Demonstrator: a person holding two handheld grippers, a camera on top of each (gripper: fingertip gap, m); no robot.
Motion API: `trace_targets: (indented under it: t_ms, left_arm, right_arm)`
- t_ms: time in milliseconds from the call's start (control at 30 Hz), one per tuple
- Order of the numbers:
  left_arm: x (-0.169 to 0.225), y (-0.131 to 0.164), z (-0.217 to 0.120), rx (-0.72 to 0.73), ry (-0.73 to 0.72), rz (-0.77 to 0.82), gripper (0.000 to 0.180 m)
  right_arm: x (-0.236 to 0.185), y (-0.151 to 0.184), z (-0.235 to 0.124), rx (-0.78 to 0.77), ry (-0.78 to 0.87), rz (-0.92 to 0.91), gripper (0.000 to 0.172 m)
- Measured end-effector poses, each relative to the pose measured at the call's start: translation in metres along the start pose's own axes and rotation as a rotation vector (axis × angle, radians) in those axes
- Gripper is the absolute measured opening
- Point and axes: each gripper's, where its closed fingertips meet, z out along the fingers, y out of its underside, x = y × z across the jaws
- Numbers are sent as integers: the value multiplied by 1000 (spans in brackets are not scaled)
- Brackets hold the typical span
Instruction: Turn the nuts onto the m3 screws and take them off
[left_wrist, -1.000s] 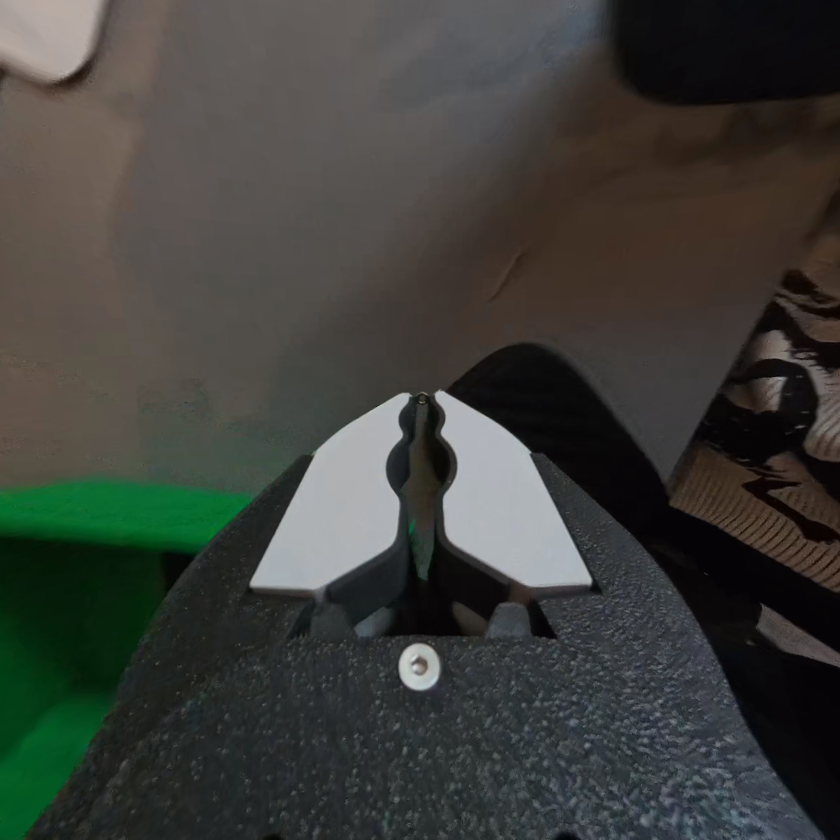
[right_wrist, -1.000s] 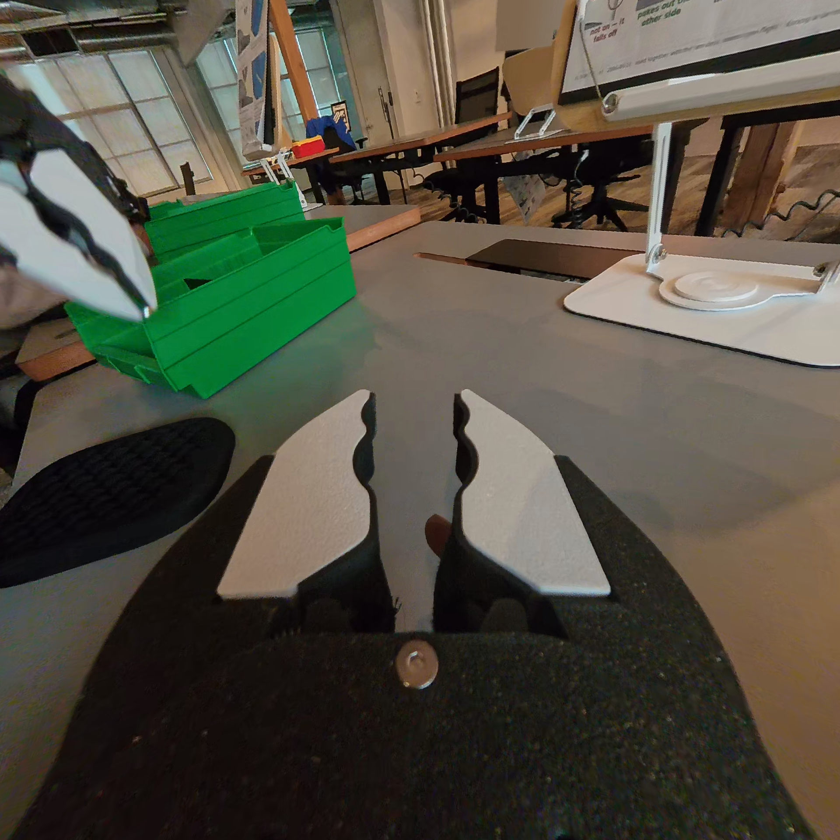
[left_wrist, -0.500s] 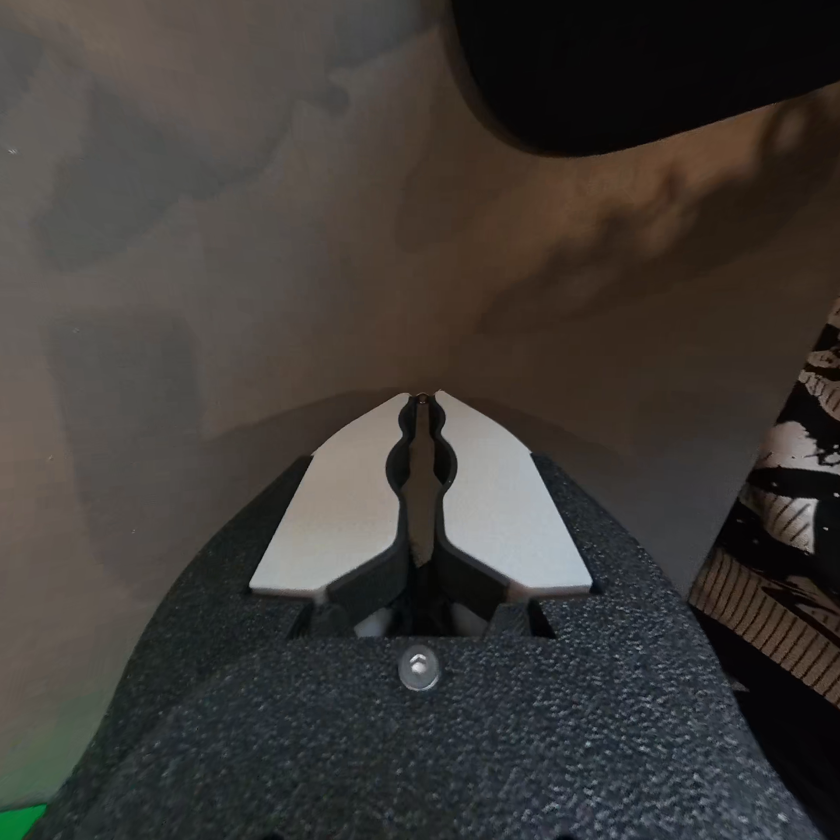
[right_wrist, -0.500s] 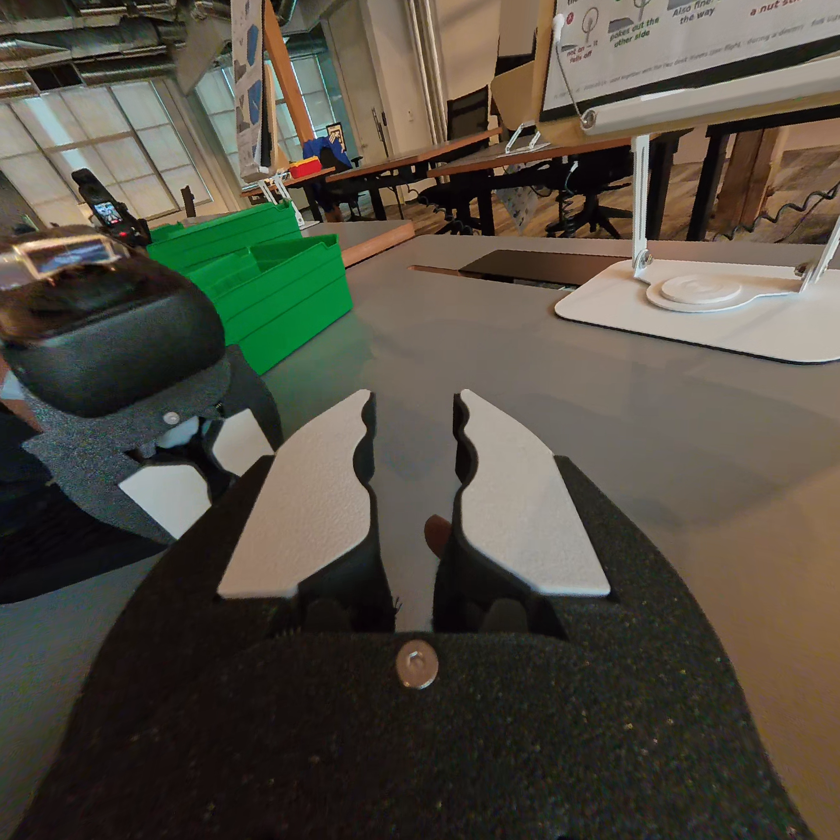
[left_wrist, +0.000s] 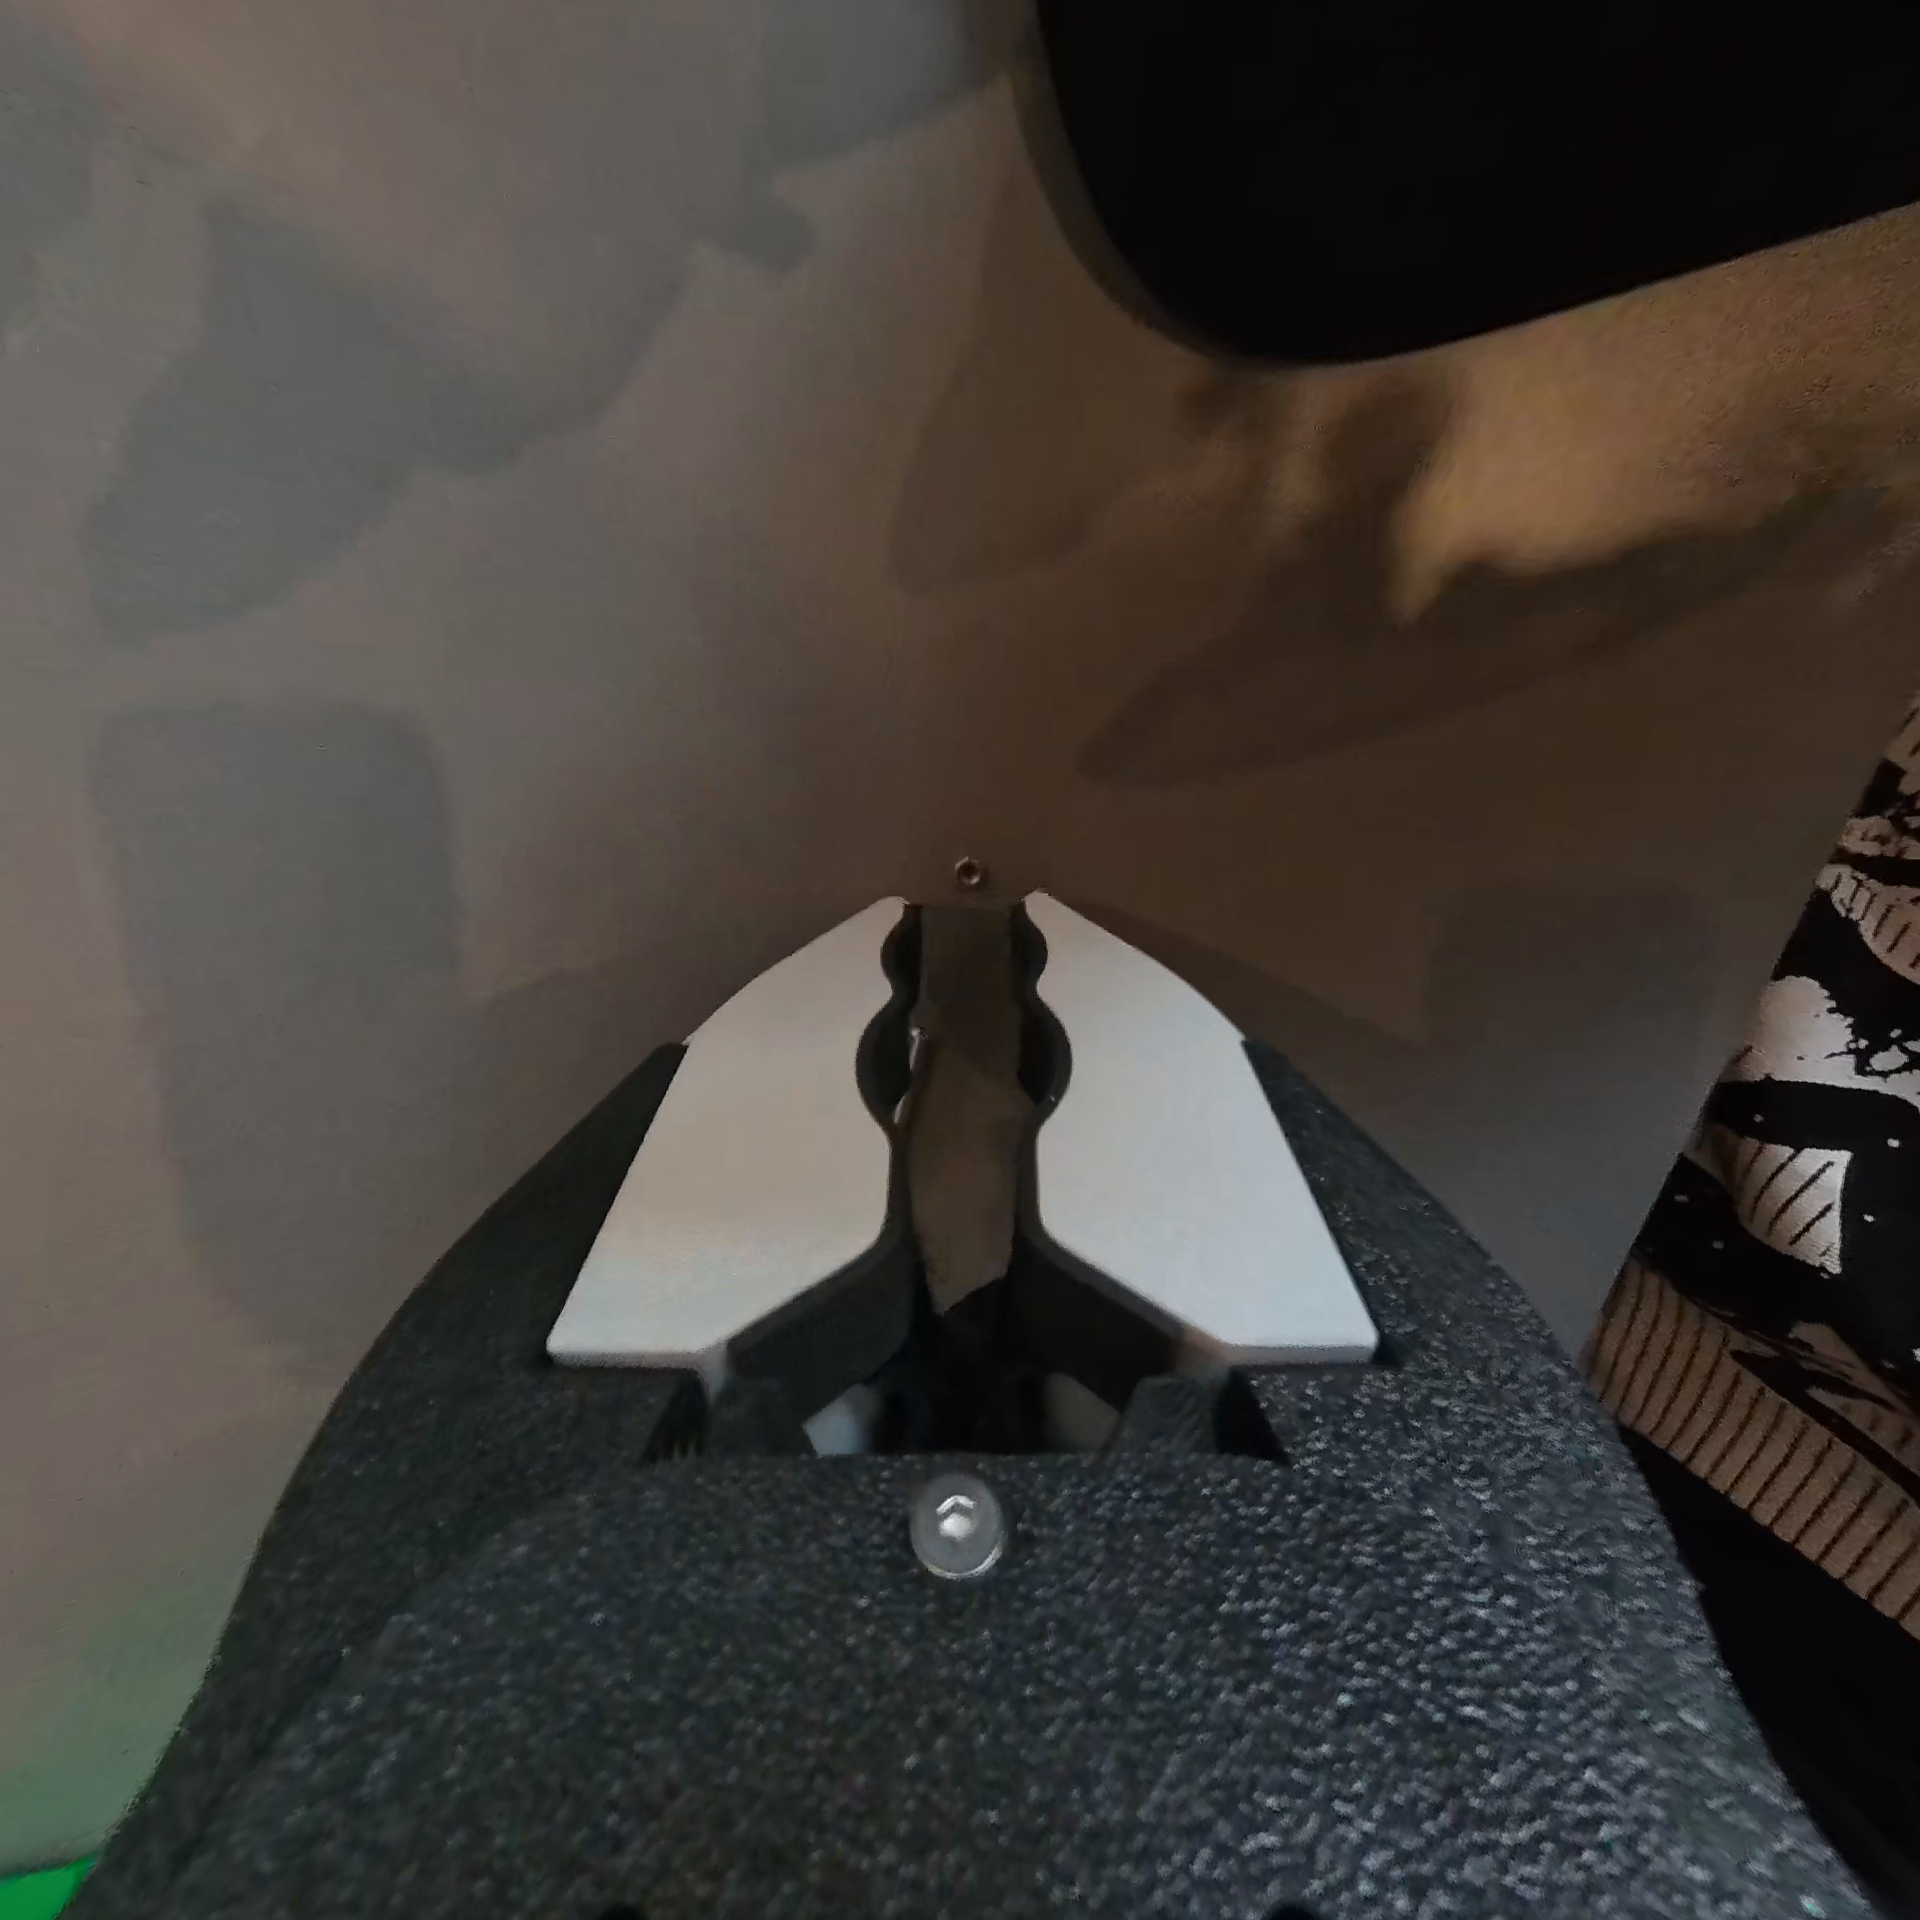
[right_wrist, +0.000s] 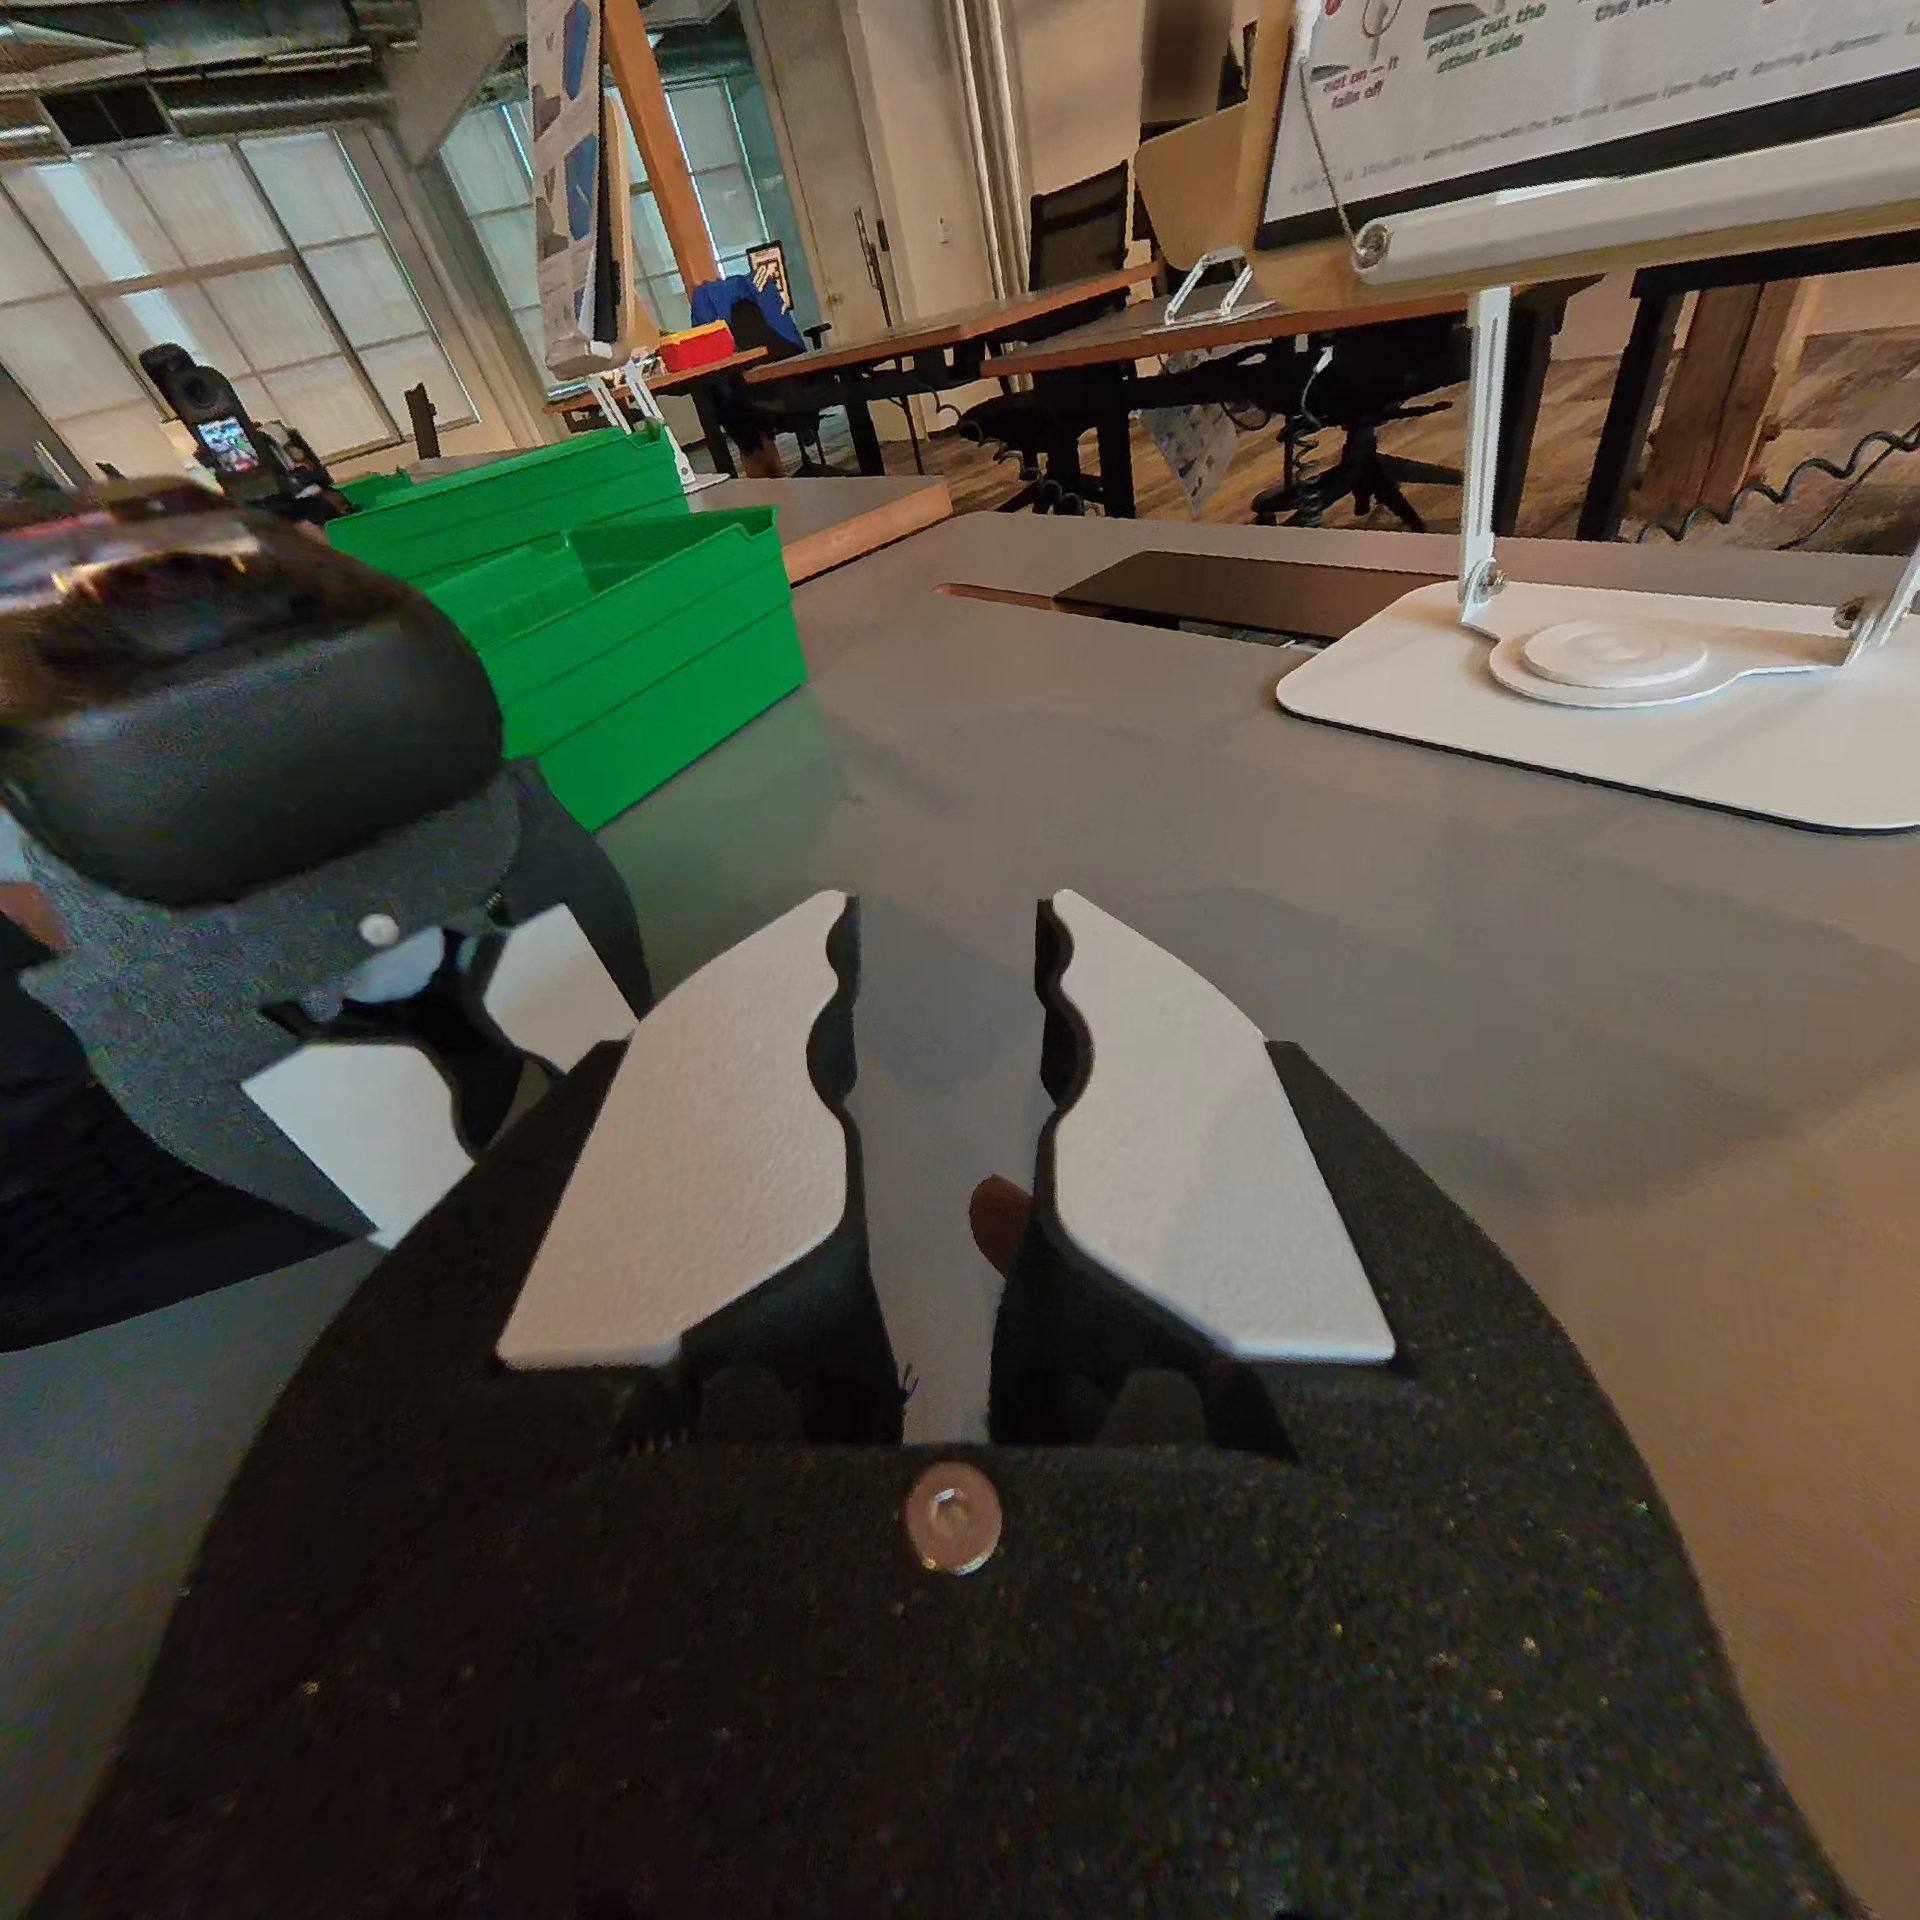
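Pointing down at the grey tabletop (left_wrist: 520, 623), the left gripper (left_wrist: 967, 906) stands slightly spread, a tiny metal nut (left_wrist: 968, 872) lying loose just past its tips. The right gripper (right_wrist: 945, 914) hovers wide open, gripping nothing.

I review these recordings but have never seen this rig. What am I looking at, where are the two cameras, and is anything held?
No robot arm here: a person holds two hand-held grippers, each with a camera looking along its two white fingers. The left gripper points down at the grey table; its fingers stand slightly apart and a small metal nut lies on the table just past their tips, not gripped. The right gripper is open and empty. Its view also shows green bins and a white stand.
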Motion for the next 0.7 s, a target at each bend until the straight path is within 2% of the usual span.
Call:
trace_targets:
  t_ms: [100, 200, 300, 400, 467, 700]
  left_arm:
    - [-2, 0, -14, 83, -26, -32, 24]
    - [-4, 0, -33, 237, -51, -70, 28]
    - [-6, -4, -55, 489, -66, -107, 32]
    - [4, -6, -80, 813, -34, -45, 32]
    - [14, 1, -93, 977, 6, -38, 34]
    - [30, 30, -119, 1266, -23, 10, 42]
  right_arm:
    - [-1, 1, 0, -7, -2, -7, 31]
    - [-2, 2, 1, -15, -11, -9, 31]
    - [-5, 4, 3, -29, -25, -18, 31]
    - [-9, 8, 5, -52, -48, -30, 30]
    - [-13, 11, 7, -74, -70, -46, 30]
    - [-53, 30, 13, -278, -223, -132, 30]
